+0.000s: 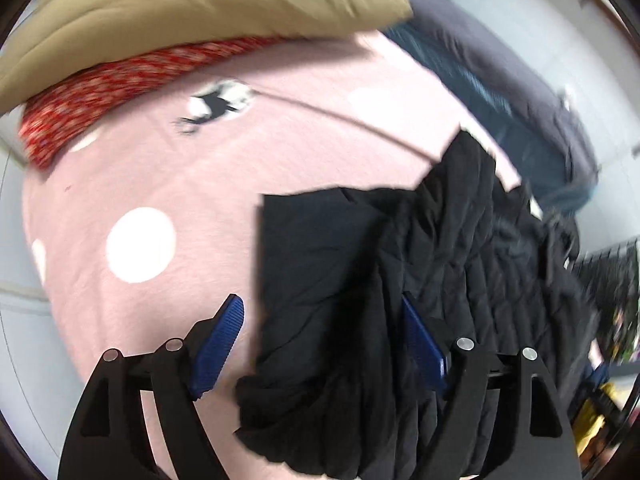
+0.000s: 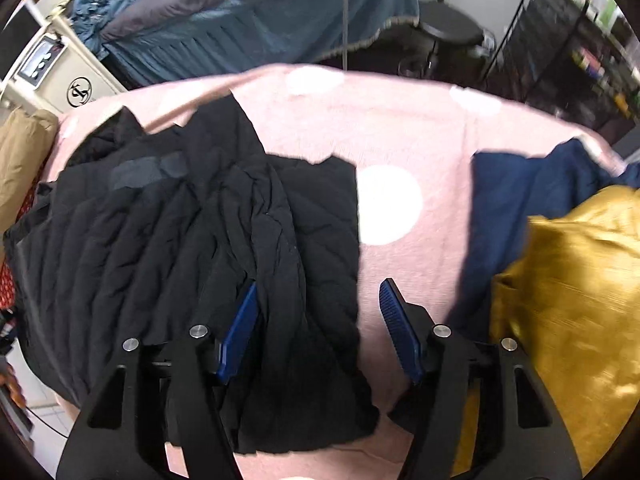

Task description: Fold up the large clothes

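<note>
A large black garment [image 1: 400, 280] lies crumpled and partly folded on a pink blanket with white dots [image 1: 140, 200]. My left gripper [image 1: 320, 312] is open above the garment's left edge, its blue pads [image 1: 222, 340] apart; the right pad lies against the cloth. In the right wrist view the same black garment [image 2: 180, 240] covers the left half of the pink blanket [image 2: 420, 128]. My right gripper [image 2: 318, 300] is open over the garment's right edge, one pad on the cloth, the other over the blanket.
A tan cushion [image 1: 180, 12] and a red patterned cloth [image 1: 100, 96] lie at the blanket's far side. A navy garment [image 2: 520, 200] and a gold cloth [image 2: 572, 300] lie at the right. A bed with a teal cover [image 2: 260, 20] and a dark shelf rack [image 2: 568, 40] stand behind.
</note>
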